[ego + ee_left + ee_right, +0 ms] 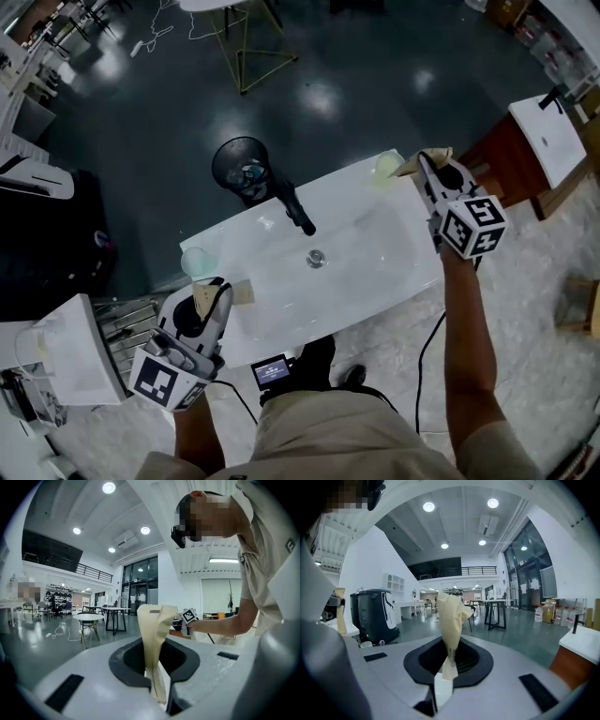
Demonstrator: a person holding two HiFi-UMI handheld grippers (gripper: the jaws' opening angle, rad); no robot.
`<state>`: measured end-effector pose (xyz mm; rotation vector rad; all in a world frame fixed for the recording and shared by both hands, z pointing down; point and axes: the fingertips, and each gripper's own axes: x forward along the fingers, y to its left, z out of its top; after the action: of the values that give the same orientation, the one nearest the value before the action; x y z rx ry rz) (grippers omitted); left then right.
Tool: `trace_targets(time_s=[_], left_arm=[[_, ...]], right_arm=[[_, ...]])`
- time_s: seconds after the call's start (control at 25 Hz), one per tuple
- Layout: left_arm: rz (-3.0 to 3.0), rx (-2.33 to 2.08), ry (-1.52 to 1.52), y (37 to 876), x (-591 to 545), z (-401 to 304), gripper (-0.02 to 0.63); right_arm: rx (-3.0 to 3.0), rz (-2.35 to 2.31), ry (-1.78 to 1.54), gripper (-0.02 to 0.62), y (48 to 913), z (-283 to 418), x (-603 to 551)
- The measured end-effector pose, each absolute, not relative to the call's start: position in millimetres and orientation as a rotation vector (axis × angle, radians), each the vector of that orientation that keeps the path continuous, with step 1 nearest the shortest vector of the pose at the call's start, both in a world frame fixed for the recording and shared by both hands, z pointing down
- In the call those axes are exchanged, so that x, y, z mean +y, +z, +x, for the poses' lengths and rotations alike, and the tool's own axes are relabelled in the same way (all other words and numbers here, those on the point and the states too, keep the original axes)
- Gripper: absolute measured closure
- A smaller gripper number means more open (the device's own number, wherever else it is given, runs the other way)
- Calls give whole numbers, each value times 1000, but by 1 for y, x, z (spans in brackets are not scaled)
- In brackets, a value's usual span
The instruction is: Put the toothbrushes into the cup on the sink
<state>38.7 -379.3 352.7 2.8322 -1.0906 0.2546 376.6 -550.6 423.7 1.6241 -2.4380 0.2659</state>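
I find no legible text, number or brand. Right cube (473,227), left cube (161,382): black-white square markers only, no letters. Small screen (272,372) by my waist: lit, unreadable. Dark label on paper wrapper (154,625), left gripper view: illegible. Fine print strip on second wrapper (449,620): too small for me.

Bin (241,167): black wire, on floor, 11 o'clock.
Table (244,56): yellow legs, 12 o'clock.
Cabinet (547,141): brown, white-topped, 2 o'clock.
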Motion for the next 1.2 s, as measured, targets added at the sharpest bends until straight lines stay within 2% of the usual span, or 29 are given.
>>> trace_targets(time_s=[0.32,0.84,1.04,1.2], left_arm=[[2754,-1097,271,386,-418,17,561],[2713,-1084,267,408,-434,11,561],[2720,-1085,256,403,-430,16,561],[2724,-1088,262,398,-424,21,561]], right_arm=[[-2341,1606,317,569,490,376,-613],[-2220,1516,550,568,569,377,-633],[-2199,1541,537,473,563,382,-634],[-2200,1560,510,457,552,389,-630]])
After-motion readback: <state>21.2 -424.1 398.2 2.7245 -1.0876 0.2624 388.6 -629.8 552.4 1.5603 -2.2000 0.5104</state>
